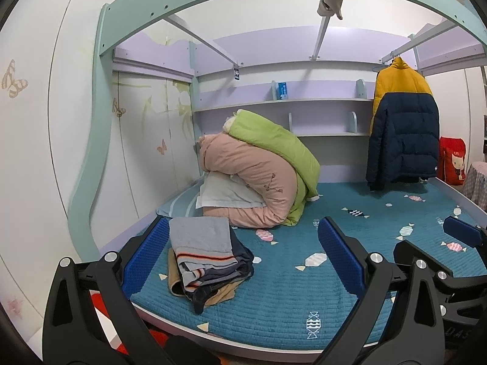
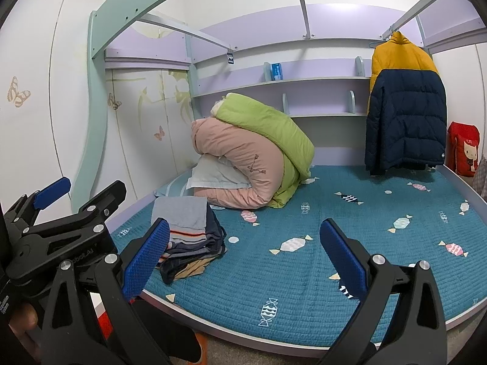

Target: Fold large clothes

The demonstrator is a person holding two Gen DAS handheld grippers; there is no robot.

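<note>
A yellow and navy puffer jacket hangs from a rail at the back right of the bed; it also shows in the right wrist view. A pile of folded clothes, grey on top, lies on the teal bed cover near the front left, also in the right wrist view. My left gripper is open and empty above the bed's front edge, with the pile between its fingers in view. My right gripper is open and empty, to the right of the left one.
A rolled pink and green duvet with a white pillow lies at the back left by the wall. Shelves run along the back wall. A red bag stands at the far right. A mint bed frame arches overhead.
</note>
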